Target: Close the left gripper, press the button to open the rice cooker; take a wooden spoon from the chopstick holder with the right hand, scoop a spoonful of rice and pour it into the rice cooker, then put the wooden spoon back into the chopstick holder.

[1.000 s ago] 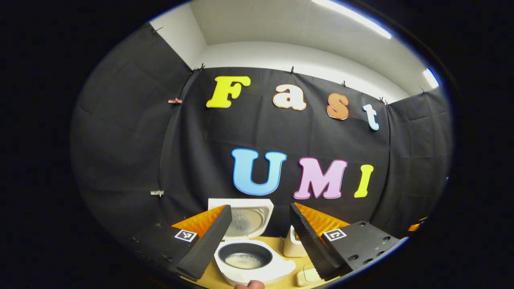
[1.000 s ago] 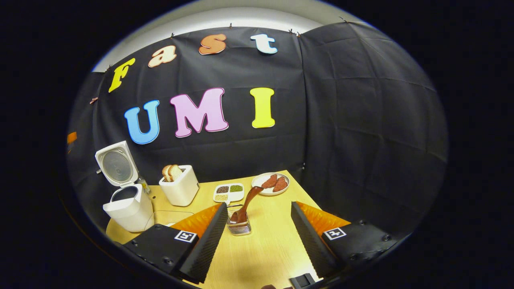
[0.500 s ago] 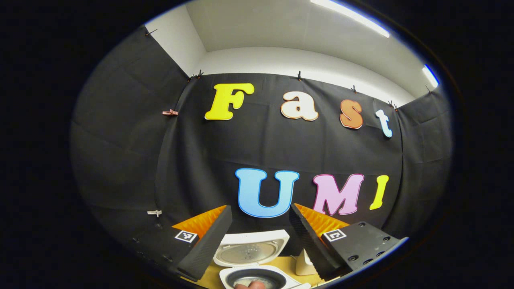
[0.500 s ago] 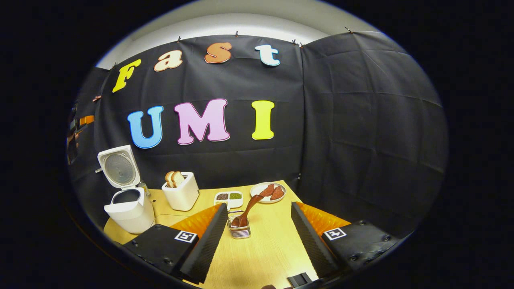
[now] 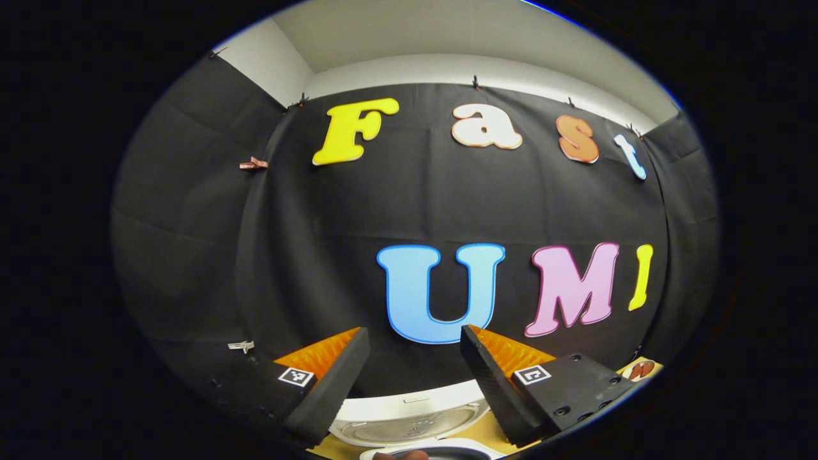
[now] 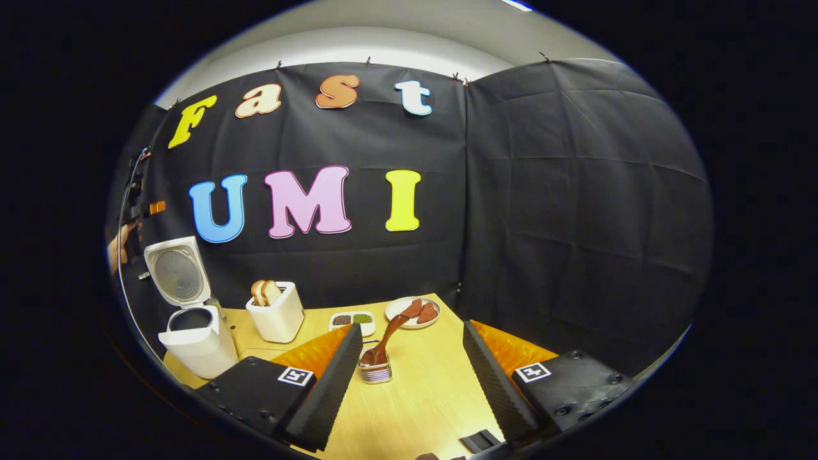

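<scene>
1. The left gripper (image 5: 414, 383) has tipped upward since a second ago. Back then its view looked down into the rice cooker's pot; now just the open lid (image 5: 409, 418) peeks between the fingers at the bottom, with a sliver of the body's rim below it.
2. Its jaws are spread wide apart, holding nothing.
3. The right gripper (image 6: 409, 377) is also wide apart and empty, and it has pulled back a bit: the table (image 6: 422, 402) stuff looks smaller and farther off than a second ago.
4. In the right gripper view, the rice cooker (image 6: 192, 335) sits at the table's left edge, lid (image 6: 174, 273) standing up and open, same as before.
5. The wooden spoon (image 6: 383, 338) is back in the chopstick holder (image 6: 375, 372), leaning with its handle up toward the far right. The holder stands mid-table, between the right gripper's fingers.
6. A toaster (image 6: 276, 313) with bread slices is just right of the cooker. Behind the holder, near the far edge, are a divided grain dish (image 6: 353, 319) and a plate (image 6: 412, 313) with brown pieces.
7. A hand (image 6: 116, 246) shows at the left, above the cooker.
</scene>
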